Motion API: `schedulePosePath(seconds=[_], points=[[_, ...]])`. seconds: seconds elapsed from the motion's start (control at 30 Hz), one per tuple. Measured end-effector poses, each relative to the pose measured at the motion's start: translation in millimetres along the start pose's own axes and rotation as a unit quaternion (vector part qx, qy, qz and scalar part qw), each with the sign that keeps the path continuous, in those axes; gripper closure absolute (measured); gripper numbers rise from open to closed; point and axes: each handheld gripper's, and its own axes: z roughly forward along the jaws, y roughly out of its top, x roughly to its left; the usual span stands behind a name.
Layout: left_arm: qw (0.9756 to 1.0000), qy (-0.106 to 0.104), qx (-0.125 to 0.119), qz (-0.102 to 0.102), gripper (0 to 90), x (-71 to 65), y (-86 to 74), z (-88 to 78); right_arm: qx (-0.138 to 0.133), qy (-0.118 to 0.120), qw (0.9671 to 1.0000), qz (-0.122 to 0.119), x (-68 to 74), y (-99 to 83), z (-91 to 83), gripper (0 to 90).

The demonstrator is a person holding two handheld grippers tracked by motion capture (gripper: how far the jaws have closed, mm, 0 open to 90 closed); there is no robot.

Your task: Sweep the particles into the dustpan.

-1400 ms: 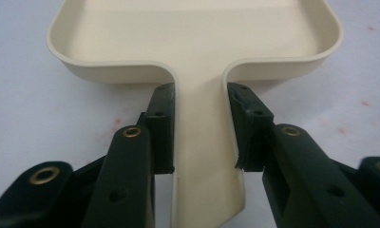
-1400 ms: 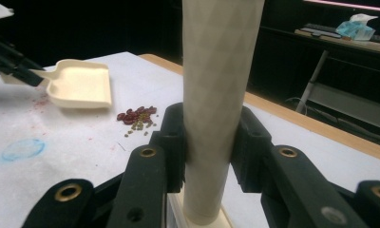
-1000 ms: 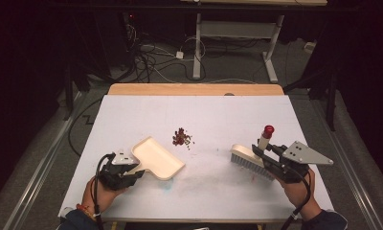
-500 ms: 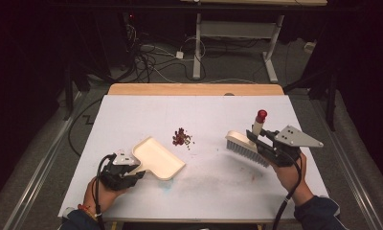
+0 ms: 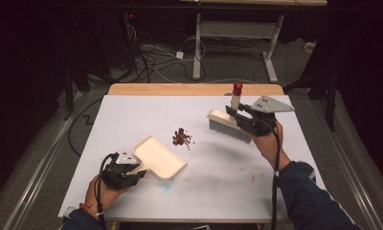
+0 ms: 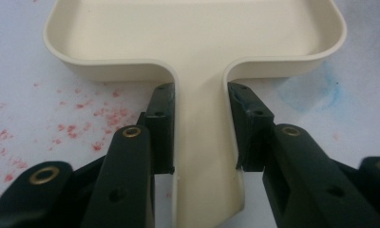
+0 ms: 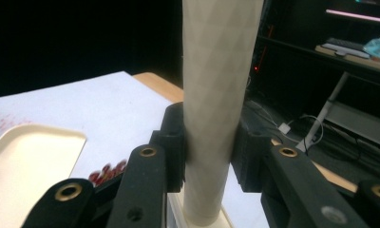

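Note:
A cream dustpan (image 5: 159, 157) lies flat on the white table (image 5: 132, 112), its mouth toward a small pile of red crumbs (image 5: 181, 138). My left gripper (image 5: 137, 169) is shut on the dustpan's flat handle (image 6: 200, 142), which sits squeezed between both jaws (image 6: 200, 135). At the right, my right gripper (image 5: 234, 112) is shut on the upright pale handle (image 7: 216, 95) of a hand brush (image 5: 228, 125) with a red tip (image 5: 237, 88). The brush hangs above the table, to the right of the crumbs. The right gripper view has the dustpan (image 7: 26, 166) and crumbs (image 7: 105, 173) beyond its jaws (image 7: 209, 152).
Faint red and blue stains mark the table around the dustpan (image 6: 74, 128). A wooden strip (image 5: 194, 89) runs along the far table edge. Beyond it stand cables (image 5: 151, 52) and a desk frame (image 5: 271, 43) on the dark floor.
My right gripper has lifted the brush and carried it toward the far side and slightly left, nearer the crumbs. The left gripper and dustpan have stayed put.

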Motion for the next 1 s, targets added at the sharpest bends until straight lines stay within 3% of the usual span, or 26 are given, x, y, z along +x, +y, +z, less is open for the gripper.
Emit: schedulePosePath(seconds=[0.07,0.1,0.13,0.17,0.23,0.3,0.47,0.87,0.9,1.0], points=[[1.0,0.001,-0.002,-0.002,63.6,0.0,1.5,1.9,0.001,0.002,1.0,-0.007,-5.5,11.7,24.5,70.1],[1.0,0.001,-0.002,-0.002,63.6,0.0,1.5,1.9,0.001,0.002,1.0,-0.007,-5.5,11.7,24.5,70.1],[1.0,0.001,-0.002,-0.002,63.6,0.1,1.7,2.6,0.007,0.007,0.9999,-0.007,-7.0,17.1,41.2,70.1],[1.0,0.001,-0.002,-0.001,63.6,0.1,1.8,3.3,0.007,0.007,0.9999,-0.007,-7.0,17.1,41.2,70.1],[1.0,0.0,-0.004,-0.001,63.6,0.6,1.6,2.9,0.011,0.006,0.9999,-0.002,-4.9,19.8,61.5,70.2],[1.0,-0.001,-0.003,-0.002,63.6,1.7,1.2,3.9,0.01,0.002,0.9998,0.015,-1.3,18.2,73.0,70.2],[1.0,0.0,0.0,-0.003,63.6,1.2,-0.1,7.3,0.018,-0.01,0.9996,0.017,14.2,15.6,96.3,70.2],[1.0,0.006,0.003,-0.002,63.6,0.4,0.6,12.2,0.021,-0.022,0.9995,0.0,44.3,-1.5,128.6,70.2],[1.0,0.006,0.005,-0.001,63.6,0.3,1.1,12.1,0.023,-0.01,0.9997,-0.003,48.6,-4.4,131.0,70.2],[1.0,0.005,0.005,0.002,63.6,0.4,3.4,12.5,0.024,-0.006,0.9995,-0.019,55.1,-11.2,131.0,70.2]])
